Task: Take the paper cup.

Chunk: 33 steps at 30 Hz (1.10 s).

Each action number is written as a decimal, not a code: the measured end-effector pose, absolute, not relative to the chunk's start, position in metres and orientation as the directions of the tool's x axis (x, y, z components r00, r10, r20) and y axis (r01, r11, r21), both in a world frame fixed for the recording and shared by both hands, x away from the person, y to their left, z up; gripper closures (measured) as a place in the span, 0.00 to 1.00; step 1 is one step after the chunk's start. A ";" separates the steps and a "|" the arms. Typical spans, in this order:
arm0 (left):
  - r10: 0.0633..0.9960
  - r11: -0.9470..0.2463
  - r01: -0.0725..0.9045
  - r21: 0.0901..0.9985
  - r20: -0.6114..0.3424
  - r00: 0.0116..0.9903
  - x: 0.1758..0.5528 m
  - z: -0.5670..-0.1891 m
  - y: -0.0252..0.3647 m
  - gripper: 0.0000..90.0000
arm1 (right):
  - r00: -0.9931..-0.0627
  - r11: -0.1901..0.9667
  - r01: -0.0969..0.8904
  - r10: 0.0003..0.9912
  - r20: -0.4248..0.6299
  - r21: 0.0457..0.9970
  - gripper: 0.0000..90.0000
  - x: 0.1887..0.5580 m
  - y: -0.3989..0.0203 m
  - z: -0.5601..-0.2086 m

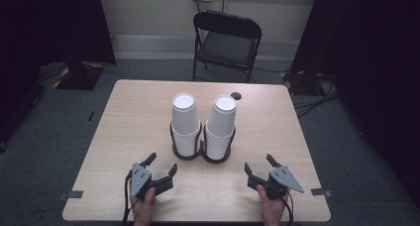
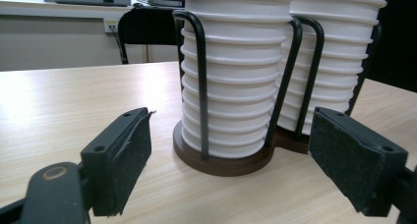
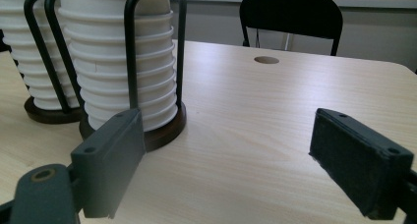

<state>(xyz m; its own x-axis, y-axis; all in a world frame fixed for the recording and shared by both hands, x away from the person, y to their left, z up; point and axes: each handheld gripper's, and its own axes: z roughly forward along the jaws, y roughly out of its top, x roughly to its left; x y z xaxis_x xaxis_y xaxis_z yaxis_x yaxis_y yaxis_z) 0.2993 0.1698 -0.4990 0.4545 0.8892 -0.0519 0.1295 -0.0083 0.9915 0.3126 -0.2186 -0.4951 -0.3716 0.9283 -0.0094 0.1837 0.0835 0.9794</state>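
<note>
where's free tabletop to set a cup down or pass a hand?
Bare: left of the left cup stack, right of the right cup stack, the strip behind them around the table hole. Crowded: centre, and the near edge between left gripper and right gripper.

cup stacks (image 1: 204,122): white, inverted | two, side by side | upright in holder, mid-table

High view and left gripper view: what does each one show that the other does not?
High view alone: both open grippers, left and right, the stacks' flat white tops, and the table hole. Left gripper view alone: the ridged cup rims from the side and the brown holder base. Both share the two cup stacks, the black chair and the table.
</note>
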 end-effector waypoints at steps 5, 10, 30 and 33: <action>0.890 -0.012 0.121 0.993 -0.045 0.453 0.298 -0.499 0.169 0.18 | -0.422 0.103 0.211 0.907 -0.005 0.972 0.15 0.314 -0.210 -0.494; 0.890 -0.011 0.123 0.992 -0.047 0.454 0.299 -0.499 0.169 0.18 | -0.468 0.092 0.206 0.884 0.015 0.974 0.17 0.314 -0.199 -0.485; 0.888 -0.006 0.122 0.993 -0.050 0.456 0.298 -0.499 0.169 0.18 | -0.620 0.072 0.212 0.781 0.077 0.974 0.32 0.324 -0.183 -0.439; 0.888 -0.007 0.120 0.993 -0.049 0.457 0.298 -0.499 0.170 0.18 | -0.633 0.083 0.196 0.772 0.061 0.977 0.37 0.326 -0.181 -0.434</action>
